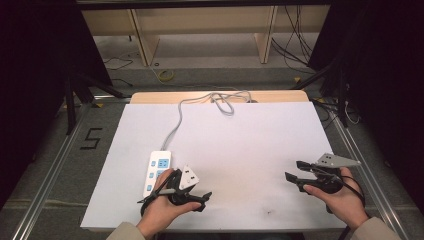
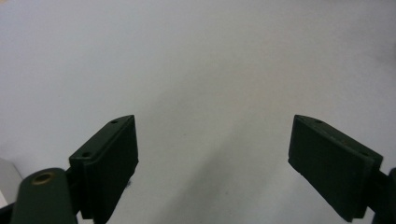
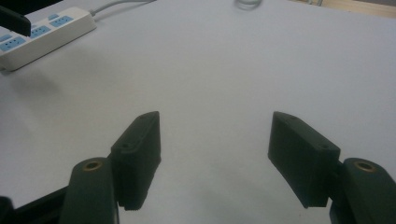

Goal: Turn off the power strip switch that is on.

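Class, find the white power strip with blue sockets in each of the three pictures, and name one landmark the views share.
High view: the power strip lies left of centre near the table's front, just beyond the left gripper.
Left gripper view: I cannot make it out.
Right gripper view: power strip at upper left.
Shared landmark: its grey cable, leaving the strip's far end.

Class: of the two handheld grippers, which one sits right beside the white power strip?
The left gripper, beside the power strip; the right gripper sits across the table.
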Available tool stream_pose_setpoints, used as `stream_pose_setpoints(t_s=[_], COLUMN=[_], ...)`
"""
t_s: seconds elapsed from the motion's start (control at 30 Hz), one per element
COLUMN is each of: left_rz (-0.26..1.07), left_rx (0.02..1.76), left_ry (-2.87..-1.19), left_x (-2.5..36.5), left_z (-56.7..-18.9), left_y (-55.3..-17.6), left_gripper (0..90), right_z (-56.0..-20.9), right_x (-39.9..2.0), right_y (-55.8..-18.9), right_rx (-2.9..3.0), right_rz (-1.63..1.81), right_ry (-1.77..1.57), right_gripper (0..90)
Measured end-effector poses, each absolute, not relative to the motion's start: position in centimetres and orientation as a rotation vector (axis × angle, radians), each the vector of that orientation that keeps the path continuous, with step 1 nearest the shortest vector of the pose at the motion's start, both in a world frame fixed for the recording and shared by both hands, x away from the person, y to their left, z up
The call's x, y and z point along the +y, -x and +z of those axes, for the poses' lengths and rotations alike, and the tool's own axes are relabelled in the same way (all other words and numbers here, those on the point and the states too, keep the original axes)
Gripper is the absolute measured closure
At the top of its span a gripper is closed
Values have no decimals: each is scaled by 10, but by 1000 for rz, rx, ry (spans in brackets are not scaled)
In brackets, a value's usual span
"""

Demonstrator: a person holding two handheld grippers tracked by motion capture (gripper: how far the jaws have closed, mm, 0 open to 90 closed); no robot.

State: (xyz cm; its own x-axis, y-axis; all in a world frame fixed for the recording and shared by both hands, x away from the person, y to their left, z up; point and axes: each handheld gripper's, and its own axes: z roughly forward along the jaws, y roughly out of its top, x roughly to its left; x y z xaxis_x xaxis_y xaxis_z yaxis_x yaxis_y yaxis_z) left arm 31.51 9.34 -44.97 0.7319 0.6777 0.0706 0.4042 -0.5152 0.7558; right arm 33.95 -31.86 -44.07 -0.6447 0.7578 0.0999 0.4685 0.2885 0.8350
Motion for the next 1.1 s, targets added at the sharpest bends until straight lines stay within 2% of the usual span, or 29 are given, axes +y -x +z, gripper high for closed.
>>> stream_pose_setpoints(t_s=[0.57, 0.73, 0.8, 0.93, 1.1], left_rz=[450, 463, 471, 503, 539], left_rx=[793, 808, 818, 828, 828], left_ry=[-2184, -2184, -2175, -2167, -2143], left_x=[90, 98, 102, 108, 115], left_z=[-448, -446, -445, -441, -436], left_y=[-313, -313, -314, -315, -317], left_gripper=[164, 193, 234, 388, 702], right_z=[-441, -441, -442, -442, -442], right_x=[-317, -316, -316, -315, -315], right_y=[-340, -340, -340, -340, -340], right_rx=[2260, 2262, 2268, 2268, 2269], right_rz=[1284, 1281, 1276, 1275, 1273], right_ry=[-1098, -1093, -1092, -1087, -1089], right_gripper=[348, 348, 348, 348, 348])
